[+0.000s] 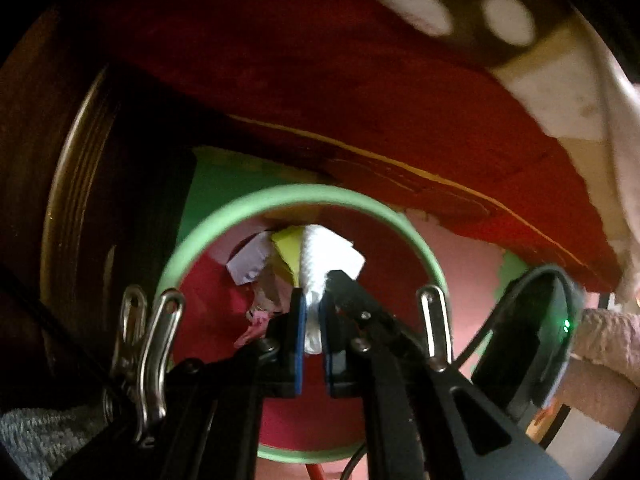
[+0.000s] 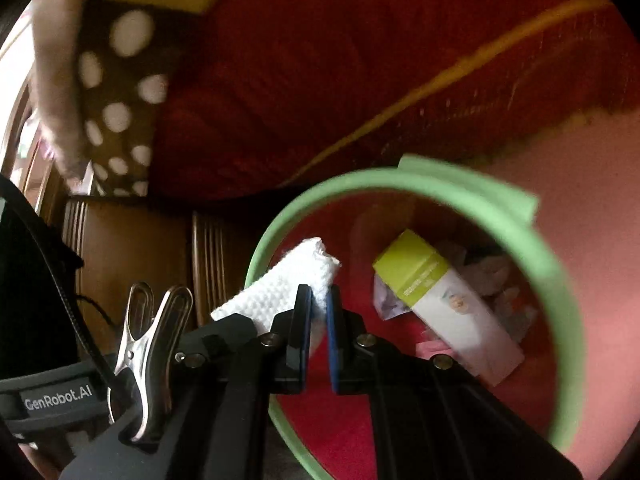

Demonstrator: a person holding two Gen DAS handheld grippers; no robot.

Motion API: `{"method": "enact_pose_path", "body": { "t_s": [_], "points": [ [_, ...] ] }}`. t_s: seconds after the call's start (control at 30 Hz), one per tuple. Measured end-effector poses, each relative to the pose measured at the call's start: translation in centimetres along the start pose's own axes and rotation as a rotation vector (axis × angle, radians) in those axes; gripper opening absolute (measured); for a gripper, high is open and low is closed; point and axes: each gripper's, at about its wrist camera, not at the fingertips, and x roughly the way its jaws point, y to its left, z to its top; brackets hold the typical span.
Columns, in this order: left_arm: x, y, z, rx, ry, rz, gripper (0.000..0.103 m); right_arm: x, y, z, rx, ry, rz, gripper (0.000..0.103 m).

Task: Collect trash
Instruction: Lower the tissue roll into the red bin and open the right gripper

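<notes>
1. The left tool (image 1: 313,300) is pointing down into a bin with a green rim (image 1: 304,194) and a red inside, and its blue pads are pressing on a white paper towel (image 1: 320,264).
2. This towel is hanging over the mouth of the bin, above the trash lying at the bottom.
3. The right tool (image 2: 319,300) is also closed on a piece of white paper towel (image 2: 280,292), holding it just at the left part of the green rim (image 2: 472,184), partly over the edge.
4. Inside the bin, a white carton with a yellow-green top (image 2: 436,300) is lying tilted against the wall, with crumpled paper scraps (image 2: 500,280) beside it.
5. In the left wrist view, a grey-white scrap (image 1: 248,260) and a small pink piece (image 1: 256,326) are lying in the bin too.
6. A red cloth with a yellow stripe (image 2: 360,80) is hanging behind the bin, and a brown fabric with white dots (image 2: 120,80) is beside it.
7. Brown wooden furniture (image 2: 140,248) is standing to the left of the bin.
</notes>
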Motion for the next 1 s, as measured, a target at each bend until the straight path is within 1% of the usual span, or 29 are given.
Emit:
{"method": "enact_pose_path", "body": {
  "t_s": [0.1, 0.17, 0.27, 0.5, 0.57, 0.63, 0.67, 0.7, 0.73, 0.77, 0.83, 0.9, 0.97, 1.0],
  "points": [
    [0.2, 0.3, 0.1, -0.009, 0.005, -0.003, 0.006, 0.7, -0.3, 0.1, 0.011, 0.003, -0.016, 0.008],
    [0.2, 0.3, 0.0, 0.000, 0.009, -0.014, 0.006, 1.0, -0.5, 0.1, 0.018, 0.012, -0.011, 0.009],
    [-0.1, -0.1, -0.1, 0.001, 0.011, -0.015, 0.006, 1.2, -0.8, 0.1, 0.024, 0.023, -0.001, 0.012],
    [-0.4, 0.8, 0.1, -0.058, 0.012, -0.049, 0.008, 2.1, -0.3, 0.3, 0.046, 0.026, 0.003, 0.013],
    [-0.5, 0.8, 0.3, -0.062, 0.007, -0.056, 0.010, 2.1, -0.4, 0.3, 0.049, 0.035, 0.011, 0.013],
    [-0.5, 0.9, 0.3, -0.069, 0.001, -0.070, 0.015, 2.2, -0.4, 0.3, 0.047, 0.034, 0.015, 0.013],
    [-0.6, 1.0, 0.3, -0.081, -0.005, -0.087, 0.017, 2.2, -0.4, 0.3, 0.048, 0.034, 0.016, 0.015],
    [-0.7, 1.1, 0.4, -0.089, -0.008, -0.098, 0.021, 2.1, -0.3, 0.3, 0.046, 0.031, 0.006, 0.018],
    [-0.7, 1.3, 0.4, -0.101, -0.012, -0.114, 0.028, 2.1, -0.2, 0.2, 0.042, 0.029, -0.006, 0.025],
    [-0.9, 1.5, 0.5, -0.110, -0.017, -0.130, 0.032, 1.9, 0.0, 0.2, 0.035, 0.021, -0.019, 0.034],
    [-1.2, 1.7, 0.5, -0.117, -0.024, -0.133, 0.046, 1.4, 0.3, 0.1, 0.020, -0.003, -0.033, 0.043],
    [-1.2, 1.7, 0.4, -0.122, -0.022, -0.140, 0.054, 0.9, 0.5, 0.1, 0.005, -0.024, -0.028, 0.047],
    [-1.1, 1.6, 0.4, -0.125, -0.012, -0.168, 0.055, 0.5, -0.1, 0.2, 0.012, -0.026, -0.017, 0.057],
    [-0.8, 1.6, 0.4, -0.123, -0.007, -0.176, 0.056, 0.3, -0.4, 0.2, 0.020, -0.027, -0.006, 0.058]
  ]
}}
